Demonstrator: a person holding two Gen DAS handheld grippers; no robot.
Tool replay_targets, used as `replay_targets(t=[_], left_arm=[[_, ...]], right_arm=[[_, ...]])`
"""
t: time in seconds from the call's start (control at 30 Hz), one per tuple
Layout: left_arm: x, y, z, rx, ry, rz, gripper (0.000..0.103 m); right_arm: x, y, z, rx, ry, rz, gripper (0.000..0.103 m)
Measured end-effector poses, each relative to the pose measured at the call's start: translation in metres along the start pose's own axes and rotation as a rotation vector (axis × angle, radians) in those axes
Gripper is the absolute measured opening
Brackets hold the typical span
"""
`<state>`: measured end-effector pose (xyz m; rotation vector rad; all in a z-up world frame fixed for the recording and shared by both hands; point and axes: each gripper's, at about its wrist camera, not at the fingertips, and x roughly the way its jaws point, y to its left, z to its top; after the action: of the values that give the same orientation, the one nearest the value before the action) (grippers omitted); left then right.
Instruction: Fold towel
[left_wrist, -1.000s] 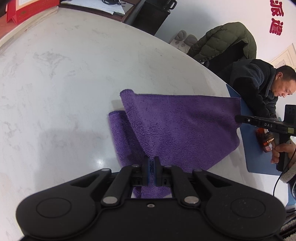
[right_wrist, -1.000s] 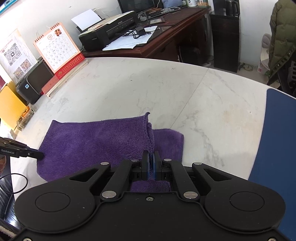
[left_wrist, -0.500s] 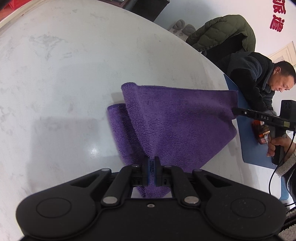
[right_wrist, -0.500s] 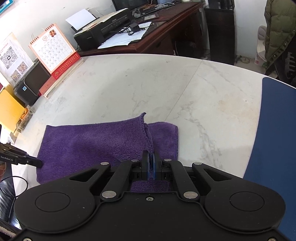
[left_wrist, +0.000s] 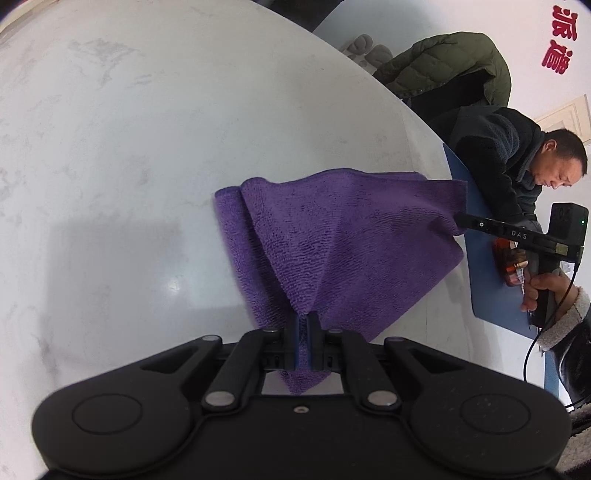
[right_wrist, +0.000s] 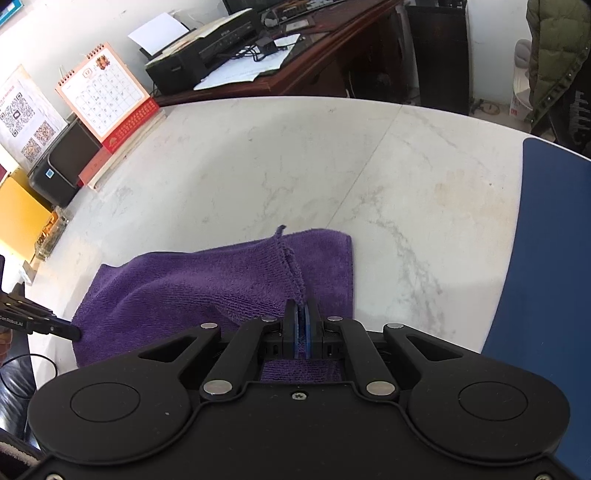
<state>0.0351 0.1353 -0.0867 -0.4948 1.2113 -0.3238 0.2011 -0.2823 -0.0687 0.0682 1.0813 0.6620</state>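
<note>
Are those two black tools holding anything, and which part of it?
Both hold the purple terry towel: the left tool and the right tool each pinch a corner of its lifted edge.

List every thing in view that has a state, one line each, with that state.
purple towel: partly folded, near layer lifted off the marble table and pinched at two corners, far layer lying flat.
left gripper: shut on the towel's corner.
right gripper: shut on the towel's other corner.
blue mat: flat on the table's edge.
desk calendar: standing upright.
</note>
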Motion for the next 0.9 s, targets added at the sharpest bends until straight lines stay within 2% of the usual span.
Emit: replay_targets(t=[0.43,0.53,0.63,0.7,0.77,0.9], left_arm=[[0.017,-0.009,0.002,0.052,0.056,0.06,0.006],[0.017,-0.01,0.002,0.054,0.055,0.069,0.007],[0.015,-0.016,0.001,0.068,0.044,0.095,0.011],[0.012,-0.019,0.0,0.081,0.031,0.116,0.018],[0.004,-0.019,-0.004,0.087,0.01,0.136,0.021],[-0.022,-0.02,-0.014,0.072,-0.065,0.161,0.021]], right_arm=[[0.02,0.005,0.006,-0.067,0.027,-0.045,0.005],[0.024,0.007,0.005,-0.094,0.027,-0.072,0.01],[0.026,0.009,0.005,-0.11,0.014,-0.109,0.024],[0.02,0.01,0.006,-0.11,-0.008,-0.12,0.026],[0.009,0.012,0.008,-0.11,-0.047,-0.13,0.037],[-0.019,0.025,0.01,-0.147,-0.123,-0.151,0.039]])
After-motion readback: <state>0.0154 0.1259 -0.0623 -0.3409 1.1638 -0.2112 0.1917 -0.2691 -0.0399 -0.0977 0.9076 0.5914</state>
